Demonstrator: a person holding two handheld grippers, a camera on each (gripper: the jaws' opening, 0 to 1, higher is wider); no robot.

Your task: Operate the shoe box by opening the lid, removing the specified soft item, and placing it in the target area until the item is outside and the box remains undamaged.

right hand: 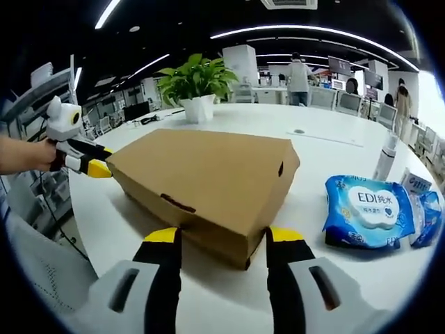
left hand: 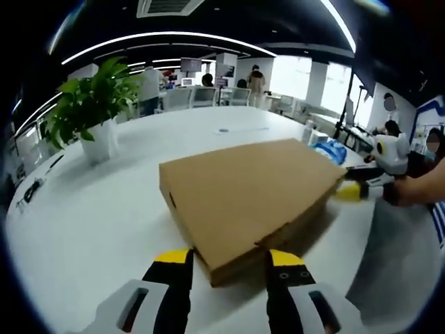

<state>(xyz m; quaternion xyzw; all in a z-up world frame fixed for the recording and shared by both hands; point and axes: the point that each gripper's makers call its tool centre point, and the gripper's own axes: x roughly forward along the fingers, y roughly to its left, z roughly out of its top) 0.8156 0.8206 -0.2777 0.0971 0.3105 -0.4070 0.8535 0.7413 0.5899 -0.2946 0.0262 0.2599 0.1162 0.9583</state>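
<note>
Now flanking opposite corners of closed flat brown cardboard shoe box (left hand: 243,198) (right hand: 201,181): left gripper (left hand: 228,259) and right gripper (right hand: 224,240), jaws apart, on smooth white table (left hand: 104,209).

1. The shoe box (right hand: 208,184) at frame centre looks like matt brown cardboard.
2. The table (left hand: 90,209) is smooth, white, faintly glossy.
3. The wipes pack (right hand: 367,211) at right is shiny plastic film.

Your surface: white round table (right hand: 327,132) | on it: closed brown shoe box (right hand: 208,181), potted plant (right hand: 197,87), blue wipes pack (right hand: 367,211), small white bottle (right hand: 386,156), a flat sheet (right hand: 327,136).
</note>
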